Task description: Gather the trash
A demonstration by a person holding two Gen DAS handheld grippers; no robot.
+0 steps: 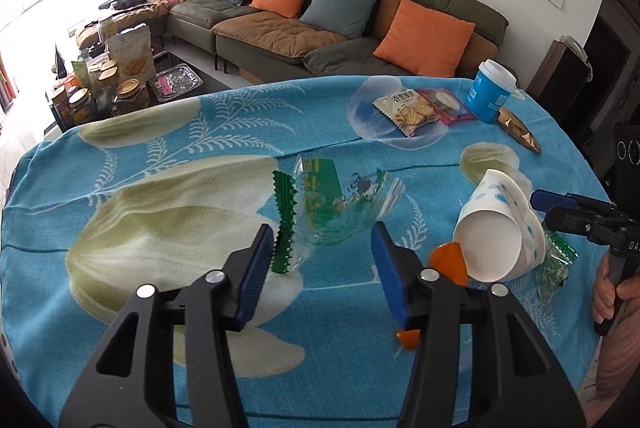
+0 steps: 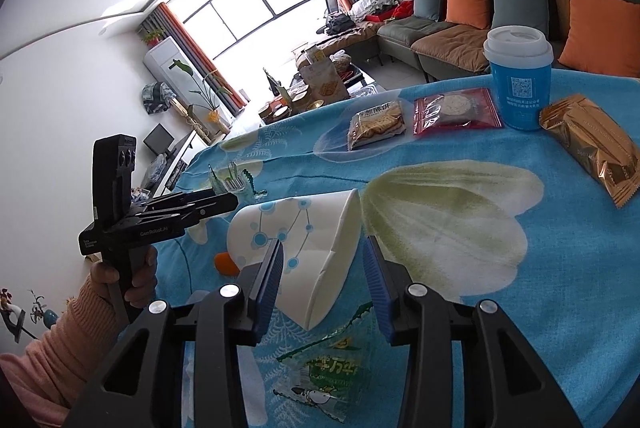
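Left gripper (image 1: pixel 322 248) hanging part-open around crinkled clear-and-green plastic wrapper (image 1: pixel 320 203), gripping nothing; right gripper (image 2: pixel 322 264) straddling tipped white paper cup (image 2: pixel 308 248), pads not pressing, lining up pickup

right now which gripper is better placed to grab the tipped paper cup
Right. The right gripper already straddles the crushed paper cup, jaws open. The left gripper is lined up on the clear green wrapper instead.
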